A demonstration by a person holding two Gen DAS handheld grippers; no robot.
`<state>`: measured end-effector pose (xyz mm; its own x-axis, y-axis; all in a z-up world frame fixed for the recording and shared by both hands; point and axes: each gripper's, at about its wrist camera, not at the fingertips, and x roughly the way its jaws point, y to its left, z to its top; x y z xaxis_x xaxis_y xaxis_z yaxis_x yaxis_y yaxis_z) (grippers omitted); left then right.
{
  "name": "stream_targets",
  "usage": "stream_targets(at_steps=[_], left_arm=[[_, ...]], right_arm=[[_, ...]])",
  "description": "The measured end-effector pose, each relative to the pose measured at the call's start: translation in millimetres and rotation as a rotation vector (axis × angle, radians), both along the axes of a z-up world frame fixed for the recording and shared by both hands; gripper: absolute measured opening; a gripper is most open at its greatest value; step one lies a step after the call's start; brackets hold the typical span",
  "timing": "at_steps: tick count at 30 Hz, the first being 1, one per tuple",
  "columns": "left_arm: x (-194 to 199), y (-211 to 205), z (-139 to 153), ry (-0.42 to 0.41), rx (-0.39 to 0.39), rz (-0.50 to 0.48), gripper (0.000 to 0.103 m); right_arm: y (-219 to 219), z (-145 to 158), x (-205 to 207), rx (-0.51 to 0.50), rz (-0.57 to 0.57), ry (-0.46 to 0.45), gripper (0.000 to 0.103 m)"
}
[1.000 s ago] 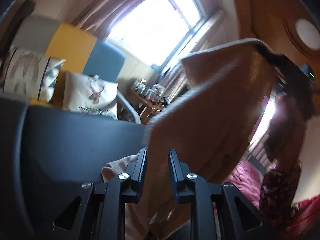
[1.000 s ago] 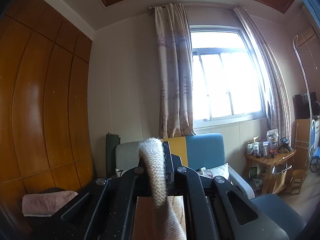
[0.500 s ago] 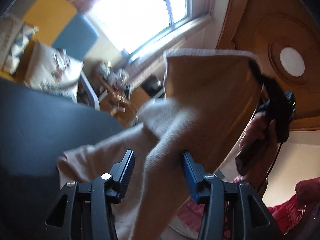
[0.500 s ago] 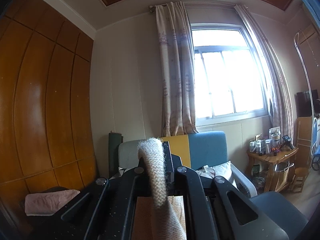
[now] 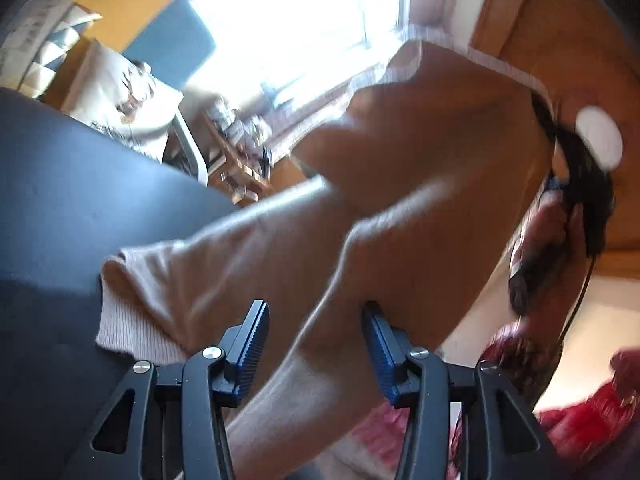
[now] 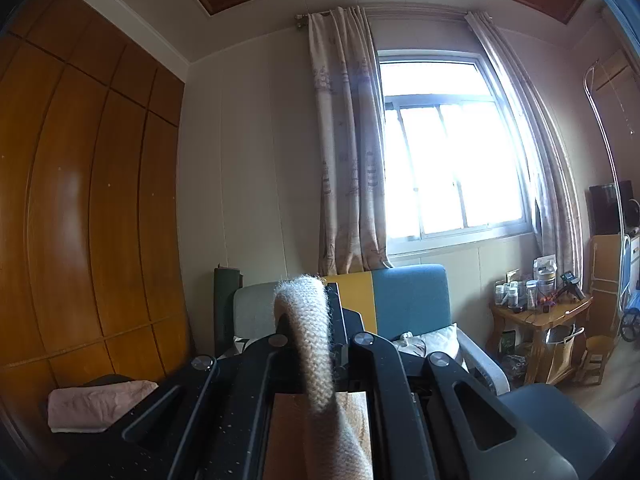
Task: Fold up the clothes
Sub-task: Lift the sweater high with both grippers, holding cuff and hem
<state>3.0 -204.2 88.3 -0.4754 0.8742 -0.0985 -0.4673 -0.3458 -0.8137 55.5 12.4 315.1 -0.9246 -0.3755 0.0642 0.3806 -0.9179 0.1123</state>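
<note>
- The beige knit garment (image 5: pixel 400 208) hangs across the middle of the left wrist view, stretched from the lower centre of the frame up to its upper right.
- Left gripper (image 5: pixel 316 344): its jaws stand wide and have just been opening; a fold of the garment runs down between them, but the blue ribbed pads do not seem to press on it.
- Right gripper (image 6: pixel 320 344): its jaws are pinched narrow on a ribbed edge of the garment, which loops over the fingertips at lower centre of the right wrist view.
- In the left view the right gripper shows at the right edge of the frame, in the person's hand (image 5: pixel 548 240), holding the garment's top corner high.
- The garment's long axis runs diagonally, from that raised corner down to the ribbed cuff (image 5: pixel 136 332) lying on the dark worktop (image 5: pixel 80 200) at lower left.
- In my judgement the coming move turns on this: the loose cloth lies straight ahead of the left jaws, so the left hand is the nearer one to re-grip.
- Count: one garment in hand, two grippers, one folded pink cloth (image 6: pixel 96 404) at lower left of the right view.
</note>
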Motion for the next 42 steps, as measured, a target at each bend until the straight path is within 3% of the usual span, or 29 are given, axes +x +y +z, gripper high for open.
stream_targets(at_steps=[2,4,6,12,14,15,16,20,31,34,42], left_arm=[[-5.2,-3.5,5.6,0.02,0.045,-0.001,0.049],[-12.3,-1.5,11.8,0.052,0.039,-0.013,0.049],[-20.7,7.3,16.5,0.056,0.015,-0.055,0.049],[-21.2,42.1,15.4,0.058,0.071,-0.25,0.048],[-18.0,43.9,13.9,0.055,0.049,-0.209,0.027],[-16.4,43.8,13.2,0.05,0.034,-0.18,0.007],[-15.4,42.9,13.9,0.045,0.02,-0.158,0.004],[-3.6,19.7,34.9,0.088,0.007,-0.009,0.003],[26.1,-82.2,159.3,0.369,0.066,0.35,0.003],[36.0,-104.8,199.9,0.452,0.04,0.423,0.003],[74.5,-142.4,303.1,0.605,-0.022,0.509,0.003]], right_arm=[[-0.1,-0.4,0.1,-0.003,-0.002,-0.001,0.004],[-1.6,-1.0,0.0,-0.009,0.004,-0.004,0.004],[-3.6,-0.6,0.2,-0.008,0.007,-0.004,0.004],[-4.3,-1.3,0.3,0.0,-0.005,-0.004,0.004],[-2.5,-2.3,-0.9,-0.005,-0.006,-0.01,0.004],[-1.7,-2.8,-1.5,-0.007,-0.006,-0.013,0.004],[-0.7,-3.8,-1.2,-0.006,-0.012,-0.013,0.004],[6.6,-6.2,-1.1,-0.019,-0.028,-0.014,0.004],[5.5,14.1,2.0,-0.038,0.0,0.026,0.004],[0.8,27.2,3.9,-0.026,0.015,0.056,0.004],[-21.8,63.2,7.1,0.006,0.061,0.146,0.004]])
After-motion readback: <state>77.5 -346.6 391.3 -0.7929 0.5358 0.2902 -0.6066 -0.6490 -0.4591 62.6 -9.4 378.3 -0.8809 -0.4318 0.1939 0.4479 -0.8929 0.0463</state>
